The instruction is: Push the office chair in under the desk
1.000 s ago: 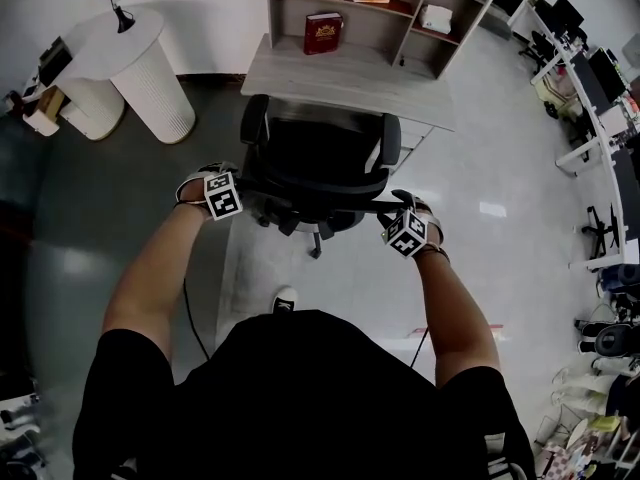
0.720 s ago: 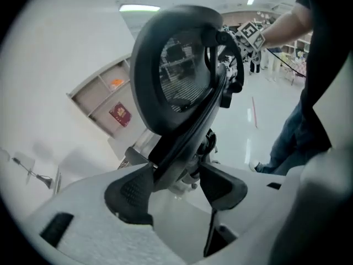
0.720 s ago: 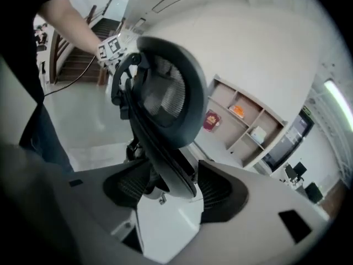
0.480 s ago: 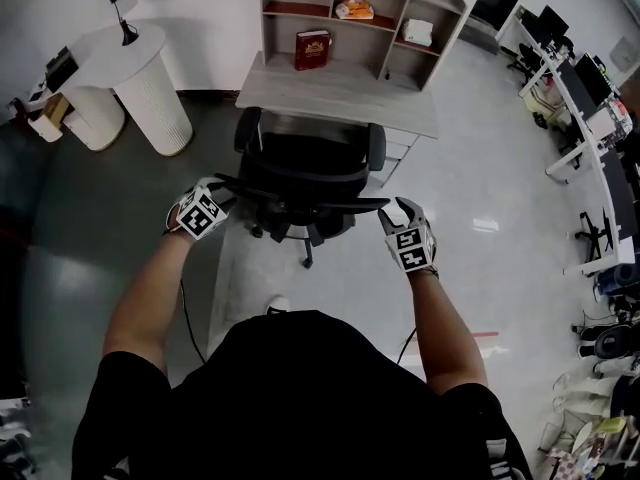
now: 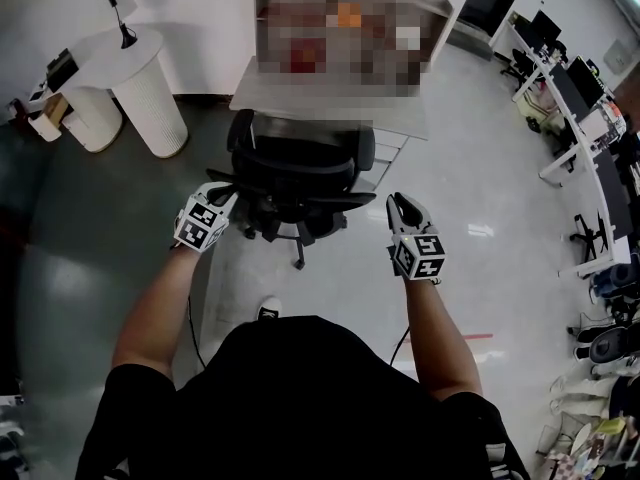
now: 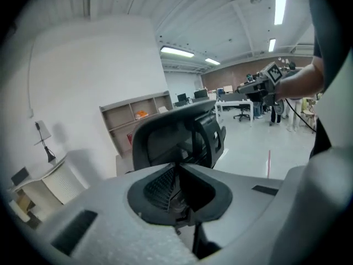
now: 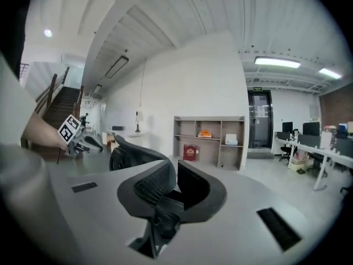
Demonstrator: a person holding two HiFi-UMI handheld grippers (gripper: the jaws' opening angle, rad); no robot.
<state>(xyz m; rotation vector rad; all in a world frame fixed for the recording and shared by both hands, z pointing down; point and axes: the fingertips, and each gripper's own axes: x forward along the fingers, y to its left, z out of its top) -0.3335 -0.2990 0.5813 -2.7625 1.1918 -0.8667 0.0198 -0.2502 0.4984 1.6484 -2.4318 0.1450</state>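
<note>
1. Left gripper (image 5: pixel 222 198): jaws have just been closing and now meet on nothing; the office chair (image 5: pixel 300 173) is just to its right, seemingly untouched.
2. Right gripper (image 5: pixel 400 204): jaws likewise just closing, together, empty; the chair is to its left, apart.
3. Ahead of both, the chair sits partly under the desk (image 5: pixel 400 118).

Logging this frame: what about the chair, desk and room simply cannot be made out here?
Shelf contents: mosaic-blurred in the head view, tiny in the right gripper view.
How far the office chair seat reaches under the desk: head view, the backrest hides it.
Chair base: head view, mostly under the seat.
Far workstations: small, cut off at the right edge.
</note>
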